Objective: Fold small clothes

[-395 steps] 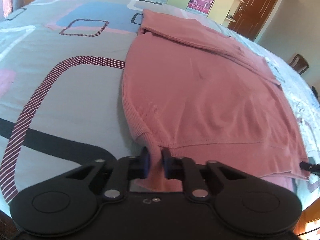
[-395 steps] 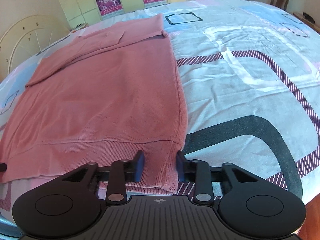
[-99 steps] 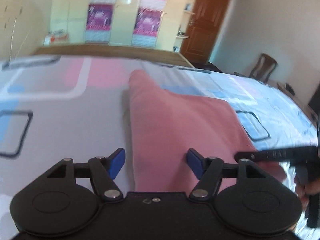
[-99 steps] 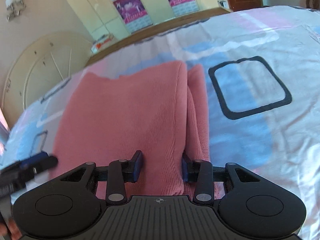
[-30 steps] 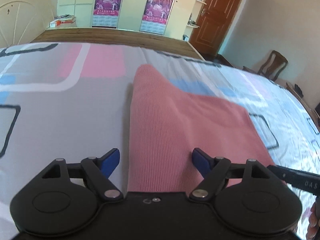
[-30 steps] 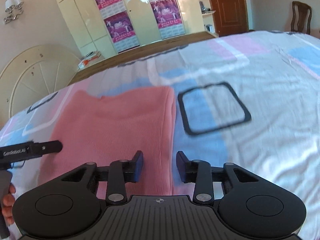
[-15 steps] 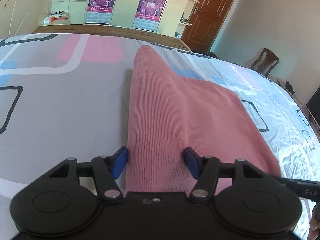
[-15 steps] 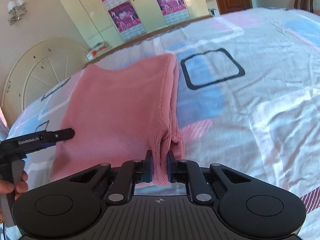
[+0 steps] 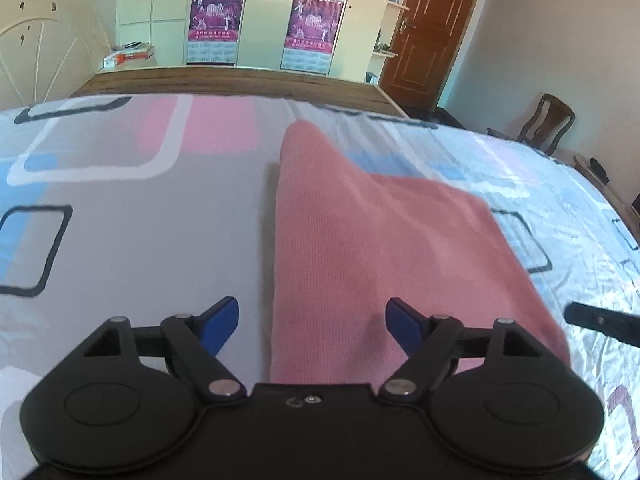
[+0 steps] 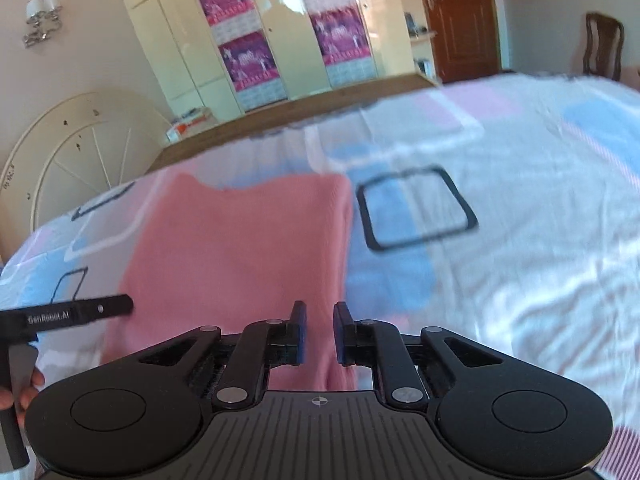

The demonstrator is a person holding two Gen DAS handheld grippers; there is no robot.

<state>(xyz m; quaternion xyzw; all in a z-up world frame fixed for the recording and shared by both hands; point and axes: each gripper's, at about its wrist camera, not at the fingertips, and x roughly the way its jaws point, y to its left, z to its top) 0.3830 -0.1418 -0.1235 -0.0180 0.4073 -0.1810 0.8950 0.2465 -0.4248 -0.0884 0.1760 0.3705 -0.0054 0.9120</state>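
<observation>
A pink knit garment (image 9: pixel 360 248) lies folded into a rectangle on the patterned bed sheet (image 9: pixel 140 240). My left gripper (image 9: pixel 312 322) is open wide above its near left part, blue pads clear of the cloth. In the right wrist view the garment (image 10: pixel 240 248) lies ahead and to the left. My right gripper (image 10: pixel 319 332) hangs over the garment's near right edge with its jaws a narrow gap apart; cloth shows behind the gap, and no pinch is visible. The left gripper's finger (image 10: pixel 80 314) shows at the left.
The bed's wooden far edge (image 9: pixel 240 80) lies beyond the sheet, with wardrobes (image 9: pixel 260 12) and posters behind. A curved white headboard (image 10: pixel 80 152) stands at the left. A brown door (image 9: pixel 432 32) and a wooden chair (image 9: pixel 548 124) are at the right.
My left gripper opened wide and drew back from the garment's left edge. My right gripper let go of the right edge, opened slightly and lifted; the garment lies flat again.
</observation>
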